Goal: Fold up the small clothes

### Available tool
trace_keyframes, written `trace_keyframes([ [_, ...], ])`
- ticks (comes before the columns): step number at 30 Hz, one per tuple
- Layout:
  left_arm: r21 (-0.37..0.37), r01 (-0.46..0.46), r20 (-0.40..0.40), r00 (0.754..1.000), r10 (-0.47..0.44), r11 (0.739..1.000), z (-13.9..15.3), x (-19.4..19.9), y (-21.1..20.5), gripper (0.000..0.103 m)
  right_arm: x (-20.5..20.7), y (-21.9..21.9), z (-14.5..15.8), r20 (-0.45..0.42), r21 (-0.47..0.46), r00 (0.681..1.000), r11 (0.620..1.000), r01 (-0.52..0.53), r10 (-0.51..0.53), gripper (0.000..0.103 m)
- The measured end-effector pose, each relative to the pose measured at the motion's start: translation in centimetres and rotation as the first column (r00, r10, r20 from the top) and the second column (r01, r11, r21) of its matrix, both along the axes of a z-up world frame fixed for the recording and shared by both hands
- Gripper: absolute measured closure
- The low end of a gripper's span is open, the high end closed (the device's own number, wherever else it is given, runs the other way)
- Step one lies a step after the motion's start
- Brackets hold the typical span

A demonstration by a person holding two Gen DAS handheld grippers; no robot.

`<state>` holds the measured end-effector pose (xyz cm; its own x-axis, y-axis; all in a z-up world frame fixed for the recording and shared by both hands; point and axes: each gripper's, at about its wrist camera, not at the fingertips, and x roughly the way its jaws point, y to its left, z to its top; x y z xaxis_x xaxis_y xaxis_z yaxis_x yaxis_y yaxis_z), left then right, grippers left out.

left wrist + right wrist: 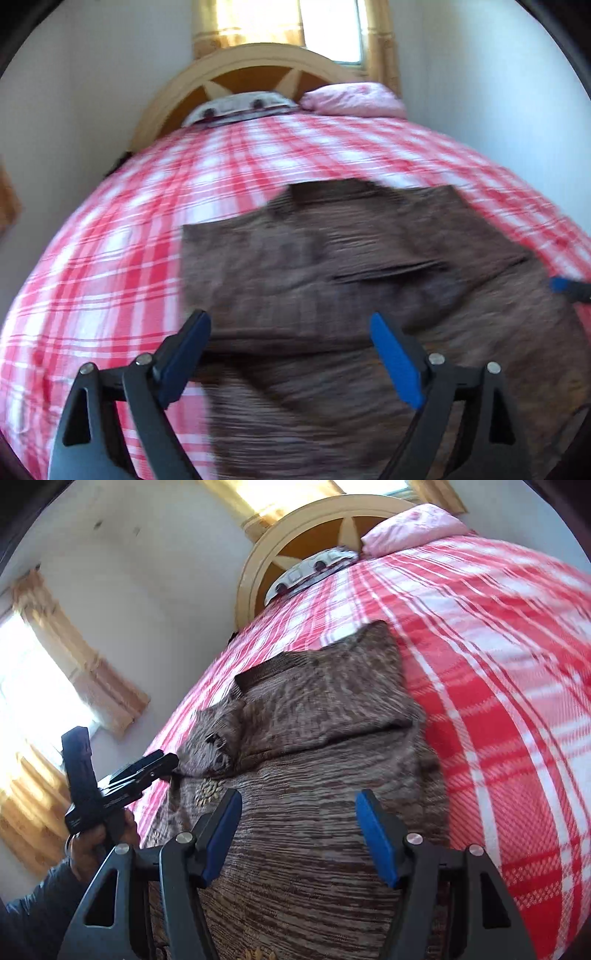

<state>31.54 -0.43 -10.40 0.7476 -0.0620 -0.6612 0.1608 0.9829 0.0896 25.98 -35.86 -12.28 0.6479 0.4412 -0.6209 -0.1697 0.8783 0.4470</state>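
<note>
Brown knitted garment (332, 258) spread on red-and-white checked bedcover (110, 258), filling centre and lower right of left wrist view, one part folded over across upper half. Left gripper (290, 332) at bottom, blue pads spread wide, nothing pinched. Right gripper (297, 816) at bottom of right wrist view, jaws parted over garment, gripping nothing. Pink pillow (354, 98) by wooden headboard (236, 70) at top.

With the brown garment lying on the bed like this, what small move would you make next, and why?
Probably lower the left gripper onto the brown garment edge beneath it and close: its jaws stand open with nothing between them, and a sleeve already lies folded across the body.
</note>
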Motion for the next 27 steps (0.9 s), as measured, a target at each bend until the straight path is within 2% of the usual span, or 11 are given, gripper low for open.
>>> trace_keyframes([
  [2, 0.029, -0.101, -0.005, 0.995, 0.101, 0.995, -0.7, 1.4, 1.9, 0.012, 0.9, 2.3, 1.5, 0.005, -0.098, 0.999, 0.994, -0.050, 0.050, 0.038],
  [5, -0.026, -0.242, -0.070, 0.968, 0.240, 0.970, -1.6, 3.2, 5.0, 0.012, 3.2, 8.3, 3.6, -0.002, -0.288, 0.984, 0.943, -0.169, 0.176, 0.037],
  [7, -0.063, -0.264, -0.119, 0.959, 0.255, 0.962, -2.4, 3.8, 5.9, 0.012, 4.4, 11.2, 4.1, -0.001, -0.361, 0.971, 0.905, -0.224, 0.239, 0.037],
  [10, -0.118, -0.244, -0.112, 0.966, 0.231, 0.963, -2.7, 3.1, 6.2, 0.011, 7.6, 15.6, 3.5, -0.040, -0.455, 0.958, 0.849, -0.270, 0.283, 0.037],
  [15, -0.147, -0.244, -0.181, 0.959, 0.217, 0.959, -3.9, 3.7, 6.5, 0.007, 11.7, 20.4, -0.2, -0.136, -0.593, 0.940, 0.735, -0.330, 0.312, 0.037],
  [18, -0.141, -0.255, -0.198, 0.954, 0.225, 0.957, -4.2, 3.9, 6.5, 0.007, 12.9, 21.4, -1.6, -0.118, -0.704, 0.954, 0.655, -0.276, 0.276, 0.042],
  [19, -0.139, -0.256, -0.195, 0.954, 0.227, 0.957, -4.2, 3.8, 6.4, 0.007, 13.3, 21.2, -1.3, -0.102, -0.700, 0.959, 0.666, -0.257, 0.263, 0.048],
  [20, -0.141, -0.254, -0.193, 0.955, 0.225, 0.957, -4.2, 3.7, 6.3, 0.007, 13.8, 20.3, -0.7, -0.091, -0.664, 0.967, 0.709, -0.238, 0.240, 0.059],
  [22, -0.156, -0.257, -0.198, 0.954, 0.225, 0.954, -4.3, 3.8, 6.5, 0.007, 14.7, 17.9, 0.4, -0.075, -0.584, 0.982, 0.791, -0.183, 0.173, 0.063],
  [23, -0.161, -0.258, -0.200, 0.954, 0.224, 0.953, -4.3, 3.7, 6.6, 0.006, 15.2, 16.9, 0.6, -0.071, -0.567, 0.989, 0.810, -0.149, 0.133, 0.063],
  [27, -0.164, -0.261, -0.199, 0.953, 0.227, 0.951, -4.3, 3.7, 6.6, 0.005, 16.5, 11.6, -0.5, -0.096, -0.590, 0.994, 0.808, -0.012, -0.056, 0.063],
])
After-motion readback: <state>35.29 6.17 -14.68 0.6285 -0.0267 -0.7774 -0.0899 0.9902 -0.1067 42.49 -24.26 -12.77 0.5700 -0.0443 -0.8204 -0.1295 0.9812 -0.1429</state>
